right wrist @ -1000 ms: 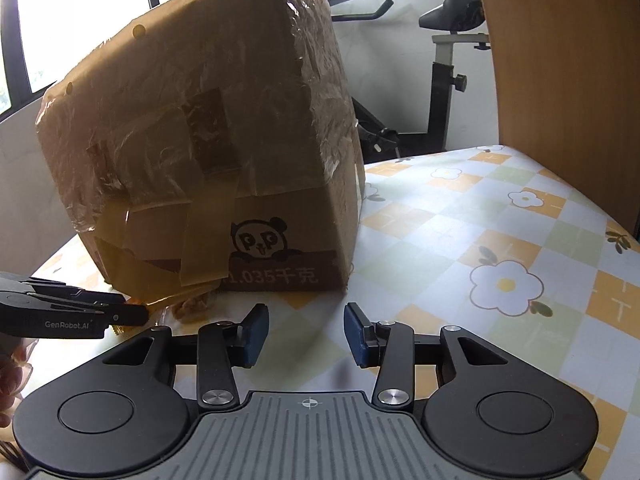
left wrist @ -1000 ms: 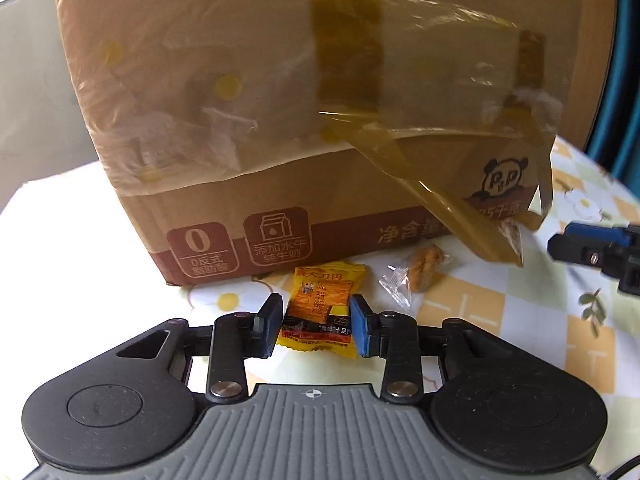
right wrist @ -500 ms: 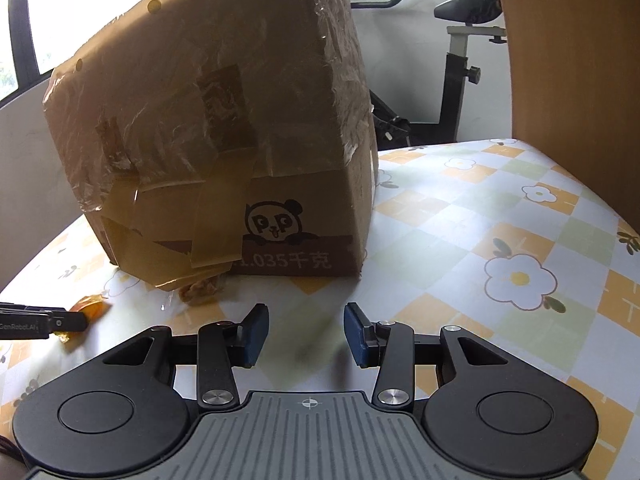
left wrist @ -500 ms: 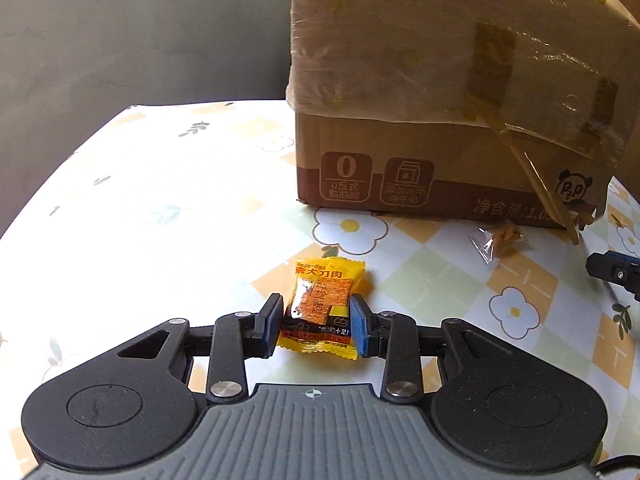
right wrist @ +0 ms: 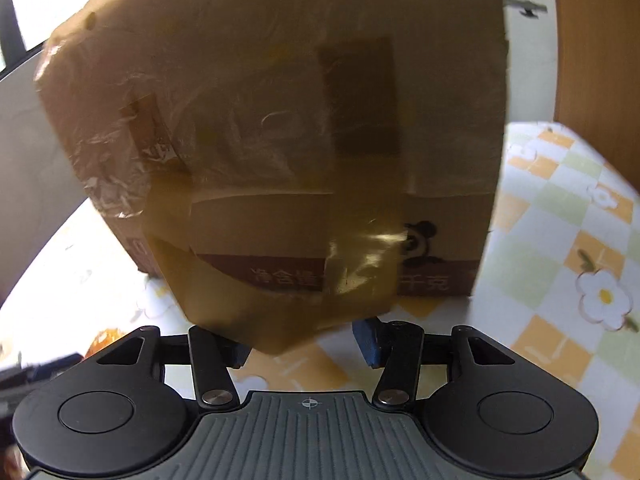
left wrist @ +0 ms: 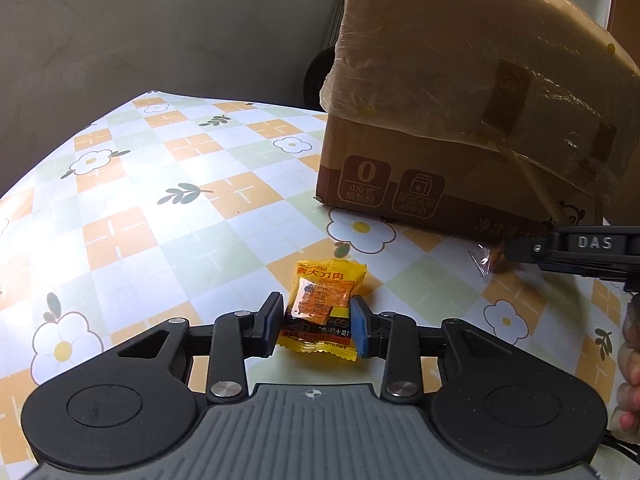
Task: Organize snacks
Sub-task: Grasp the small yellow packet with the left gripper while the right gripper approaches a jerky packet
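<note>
Box: large brown cardboard carton (left wrist: 460,92), taped, standing on the flower-checked tablecloth (left wrist: 168,208).
Right gripper (right wrist: 306,346): jaws opening, nothing between them.
Left gripper (left wrist: 316,322): clamped on small yellow-orange snack packet (left wrist: 322,310), above the cloth.

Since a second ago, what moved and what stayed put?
The left gripper carried the yellow snack packet away from the cardboard box, out over the table. The right gripper moved close to the box, jaws opening, nothing held, near the clear-wrapped snack. The box and that snack stayed put.
</note>
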### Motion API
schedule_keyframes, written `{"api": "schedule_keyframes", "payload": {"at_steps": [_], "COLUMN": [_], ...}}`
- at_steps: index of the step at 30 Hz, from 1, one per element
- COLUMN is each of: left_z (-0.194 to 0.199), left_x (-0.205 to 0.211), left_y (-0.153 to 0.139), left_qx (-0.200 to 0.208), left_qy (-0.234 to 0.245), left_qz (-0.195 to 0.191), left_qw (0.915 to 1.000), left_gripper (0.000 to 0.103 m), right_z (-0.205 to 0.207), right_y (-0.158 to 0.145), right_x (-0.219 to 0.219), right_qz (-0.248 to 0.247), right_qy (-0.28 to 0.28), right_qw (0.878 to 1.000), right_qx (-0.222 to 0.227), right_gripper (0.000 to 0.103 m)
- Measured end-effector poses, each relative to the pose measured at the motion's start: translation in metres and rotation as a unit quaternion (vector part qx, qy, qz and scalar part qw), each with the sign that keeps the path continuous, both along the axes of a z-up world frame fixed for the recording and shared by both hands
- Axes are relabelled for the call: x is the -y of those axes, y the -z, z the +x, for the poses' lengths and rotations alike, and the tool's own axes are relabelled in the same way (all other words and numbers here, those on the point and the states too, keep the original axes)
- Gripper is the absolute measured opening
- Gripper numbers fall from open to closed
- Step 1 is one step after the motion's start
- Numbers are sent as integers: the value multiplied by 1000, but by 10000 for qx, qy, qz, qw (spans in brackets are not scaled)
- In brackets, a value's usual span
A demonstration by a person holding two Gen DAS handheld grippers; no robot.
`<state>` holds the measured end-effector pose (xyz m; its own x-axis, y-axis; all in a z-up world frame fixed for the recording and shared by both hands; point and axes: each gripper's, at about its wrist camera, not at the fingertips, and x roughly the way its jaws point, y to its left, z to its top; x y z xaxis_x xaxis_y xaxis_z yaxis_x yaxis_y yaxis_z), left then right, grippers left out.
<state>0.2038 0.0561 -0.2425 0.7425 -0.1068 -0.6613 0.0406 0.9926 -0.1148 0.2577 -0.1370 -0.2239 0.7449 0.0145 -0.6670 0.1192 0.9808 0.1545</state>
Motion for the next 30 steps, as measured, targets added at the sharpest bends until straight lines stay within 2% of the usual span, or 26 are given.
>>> {"api": "schedule_keyframes", "payload": {"at_steps": [4,7,11,17,23,27,30], "left_z": [-2,-2,-3,-4,-4,-4,-4], "left_x": [-2,-2,-3,-4,-4,-4,-3], "left_y": [0,0,1,1,1,1,1], "left_qx": [53,69,85,104,102,114,121], "left_qy": [-6,-3,-1,24,17,25,24], "left_qz": [-100,-79,-101,-114,-131,-105,-72], "left_qw": [9999,9999,9999,9999,9999,9999,9999], "left_gripper": [38,38,38,38,38,38,38], "right_z": [14,23,23,10,-15,-33,-41], "right_y": [0,1,7,5,3,2,1], "right_x": [-22,-36,-46,-38,-9,-1,6], "right_qz": [-275,-752,-1111,-1104,-916,-1230,-1229], "right_qy": [164,333,266,171,153,-80,-119], "right_qw": [9995,9966,9934,9937,9956,9924,9923], "right_qx": [58,-5,-63,-110,-138,-39,-28], "right_gripper": [49,50,51,53,56,56,56]}}
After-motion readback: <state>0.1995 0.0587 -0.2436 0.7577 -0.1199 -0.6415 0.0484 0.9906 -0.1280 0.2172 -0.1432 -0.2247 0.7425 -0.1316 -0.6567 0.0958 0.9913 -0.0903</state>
